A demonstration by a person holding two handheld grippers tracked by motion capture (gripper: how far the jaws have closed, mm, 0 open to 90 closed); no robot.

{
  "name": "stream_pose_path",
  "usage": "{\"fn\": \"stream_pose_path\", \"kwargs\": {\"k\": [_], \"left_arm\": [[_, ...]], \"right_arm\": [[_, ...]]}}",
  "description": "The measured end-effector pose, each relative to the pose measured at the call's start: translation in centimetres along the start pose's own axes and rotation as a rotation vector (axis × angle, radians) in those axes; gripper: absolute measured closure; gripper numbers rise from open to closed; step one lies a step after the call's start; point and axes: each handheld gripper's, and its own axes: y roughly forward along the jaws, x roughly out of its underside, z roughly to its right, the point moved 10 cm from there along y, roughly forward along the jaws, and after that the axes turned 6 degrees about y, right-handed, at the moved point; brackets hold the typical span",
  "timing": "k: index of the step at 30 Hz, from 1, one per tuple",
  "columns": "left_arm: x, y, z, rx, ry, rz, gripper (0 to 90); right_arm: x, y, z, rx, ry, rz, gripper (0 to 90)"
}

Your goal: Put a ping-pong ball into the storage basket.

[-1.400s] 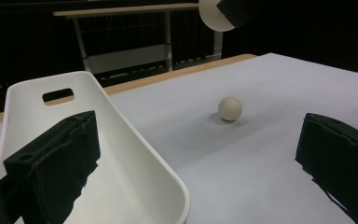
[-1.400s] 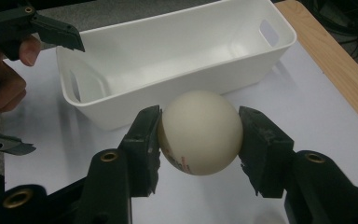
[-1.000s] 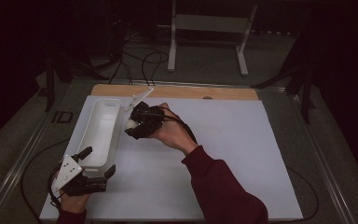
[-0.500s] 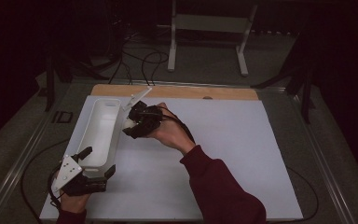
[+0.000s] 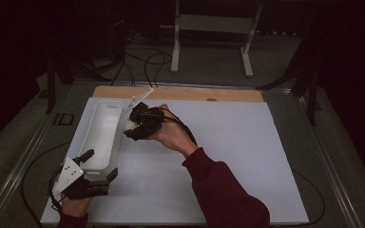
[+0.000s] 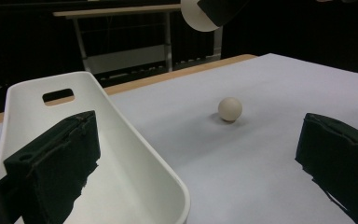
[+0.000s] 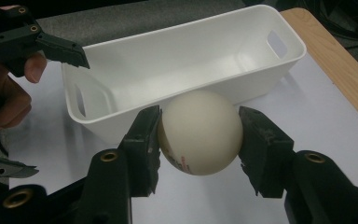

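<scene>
Beside the white bin [image 7: 186,60], against the outer face of its long wall and just above the paper-covered table [image 5: 228,156]: one cream ball [image 7: 200,133], clamped in my right gripper [image 7: 200,140]. Each black pad presses one side of the ball, leaving its top and front bare; my fingers [image 7: 144,140] grip it at its widest line, red print showing low on its near side. Step in hand, as I judge it: carrying this ball to the bin, release not yet made. Next move calls for a lift over the bin's rim, then parting the jaws so the ball drops onto the bare floor inside. Second ball [image 6: 230,109], same colour, lies loose on the table, apart from the bin's long side. At the bin's near end: my left gripper [image 5: 97,166], jaws spread wide, one pad inside the wall, one outside, pressing nothing that I can see. Risk noted: a round ball may bounce or roll out if let go from too high.
</scene>
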Motion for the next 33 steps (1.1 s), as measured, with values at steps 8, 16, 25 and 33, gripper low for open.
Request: {"fn": "stream_pose_path", "kwargs": {"k": [8,16,25,33], "left_arm": [[0.01,0.02,0.0,0.0,0.0,0.0,0.0],[0.02,0.03,-0.01,0.0,0.0,0.0,0.0],[0.01,0.01,-0.02,0.0,-0.001,0.001,0.0],[0.01,0.02,-0.02,0.0,0.002,0.0,0.0]], "right_arm": [[-0.16,0.28,-0.02,-0.001,0.002,0.009,50.6],[-0.36,0.52,-0.12,-0.005,0.007,0.021,50.6],[-0.69,0.76,-0.35,-0.012,0.008,0.041,50.6],[-1.0,0.81,-0.42,-0.015,0.016,0.058,50.5]]}}
